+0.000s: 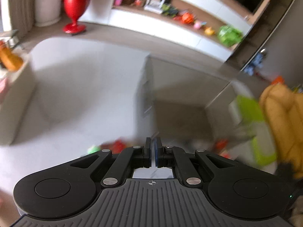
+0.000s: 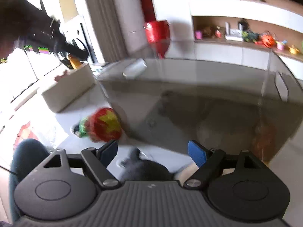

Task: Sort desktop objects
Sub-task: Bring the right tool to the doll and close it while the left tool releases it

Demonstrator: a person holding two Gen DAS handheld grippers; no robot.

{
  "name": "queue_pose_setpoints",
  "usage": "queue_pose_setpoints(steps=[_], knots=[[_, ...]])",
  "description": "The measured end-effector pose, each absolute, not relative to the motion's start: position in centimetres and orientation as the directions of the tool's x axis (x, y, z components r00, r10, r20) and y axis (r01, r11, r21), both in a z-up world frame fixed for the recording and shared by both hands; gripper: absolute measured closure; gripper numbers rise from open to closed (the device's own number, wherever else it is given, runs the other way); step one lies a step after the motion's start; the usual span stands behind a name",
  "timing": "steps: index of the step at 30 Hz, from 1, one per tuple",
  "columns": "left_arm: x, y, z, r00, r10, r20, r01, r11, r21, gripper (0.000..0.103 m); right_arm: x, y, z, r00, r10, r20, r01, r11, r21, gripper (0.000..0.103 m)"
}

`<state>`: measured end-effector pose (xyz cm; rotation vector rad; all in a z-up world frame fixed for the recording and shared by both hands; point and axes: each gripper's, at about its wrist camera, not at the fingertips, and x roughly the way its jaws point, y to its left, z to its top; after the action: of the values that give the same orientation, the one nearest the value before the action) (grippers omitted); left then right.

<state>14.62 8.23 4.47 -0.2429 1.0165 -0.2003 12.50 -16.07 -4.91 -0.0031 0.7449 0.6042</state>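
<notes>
Blurred toy (image 2: 103, 127) on pale tabletop (image 2: 79, 143)

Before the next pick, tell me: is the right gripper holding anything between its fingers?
No, the right gripper stands open, nothing between its blue pads.

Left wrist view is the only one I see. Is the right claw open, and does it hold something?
Observer: The right claw is open; nothing is between its blue pads.
Operator: What is before it?
Observer: A red, yellow and green toy, ahead and to its left, close beside a clear box.
Operator: Is anything else near that box?
Observer: A white tube lies on its side by the box's far left corner.
</notes>
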Motion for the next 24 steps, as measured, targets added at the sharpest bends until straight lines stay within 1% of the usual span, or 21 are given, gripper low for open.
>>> queue_pose_setpoints(steps=[2,3,4,5,6,8,9,11,13,15,17,19,22,23,24], knots=[[14.0,9.3,1.8,0.427,-0.253,-0.868,0.010,0.961,-0.275,0.095,13.0,-15.2,-3.4,0.494,0.556,-0.668,-0.544,0.797,0.261,0.019],[13.8,9.8,0.4,0.383,-0.249,-0.890,-0.007,0.962,-0.272,0.083,13.5,-14.7,-2.8,0.447,0.575,-0.686,-0.544,0.783,0.302,0.019],[13.6,10.4,-0.7,0.351,-0.246,-0.903,-0.021,0.963,-0.270,0.053,14.1,-14.0,-2.4,0.392,0.595,-0.701,-0.531,0.769,0.355,0.018],[13.5,11.0,-1.6,0.322,-0.240,-0.916,-0.031,0.964,-0.264,0.034,14.9,-13.2,-2.2,0.333,0.619,-0.711,-0.503,0.754,0.421,0.016],[13.4,11.7,-2.3,0.310,-0.229,-0.923,-0.037,0.967,-0.253,0.009,15.6,-12.3,-2.2,0.274,0.645,-0.714,-0.459,0.740,0.492,0.013],[13.1,13.0,-2.2,0.347,-0.200,-0.916,-0.054,0.971,-0.232,0.008,17.0,-10.2,-3.0,0.162,0.685,-0.710,-0.342,0.714,0.611,0.013],[13.0,13.8,-2.0,0.373,-0.165,-0.913,-0.068,0.977,-0.204,0.007,17.5,-9.2,-3.8,0.131,0.697,-0.705,-0.268,0.710,0.652,0.013],[12.4,15.3,-1.7,0.435,-0.106,-0.894,-0.099,0.981,-0.165,0.005,18.3,-7.5,-5.9,0.119,0.709,-0.695,-0.102,0.705,0.702,0.013],[12.1,16.6,-1.8,0.471,-0.066,-0.880,-0.143,0.978,-0.150,0.004,18.6,-6.3,-8.1,0.150,0.707,-0.691,0.049,0.693,0.719,0.014],[12.1,17.6,-2.3,0.478,-0.064,-0.876,-0.172,0.971,-0.165,0.003,18.9,-5.1,-9.6,0.184,0.695,-0.695,0.156,0.677,0.719,0.017],[12.4,18.1,-2.8,0.471,-0.098,-0.877,-0.177,0.963,-0.203,0.003,19.2,-4.3,-10.7,0.230,0.654,-0.721,0.239,0.680,0.693,0.019],[12.5,18.5,-3.3,0.461,-0.139,-0.876,-0.169,0.956,-0.240,0.003,19.5,-3.7,-11.2,0.265,0.598,-0.756,0.293,0.698,0.654,0.019],[12.7,18.5,-3.8,0.447,-0.146,-0.883,-0.151,0.960,-0.235,0.003,20.1,-2.6,-12.0,0.294,0.514,-0.806,0.329,0.737,0.590,0.019],[12.6,18.5,-4.1,0.444,-0.139,-0.885,-0.146,0.963,-0.225,0.003,20.3,-2.2,-12.3,0.296,0.490,-0.820,0.324,0.756,0.569,0.021],[12.6,18.5,-4.2,0.443,-0.133,-0.886,-0.144,0.965,-0.217,0.003,20.4,-1.8,-12.5,0.303,0.480,-0.823,0.308,0.768,0.561,0.028]])
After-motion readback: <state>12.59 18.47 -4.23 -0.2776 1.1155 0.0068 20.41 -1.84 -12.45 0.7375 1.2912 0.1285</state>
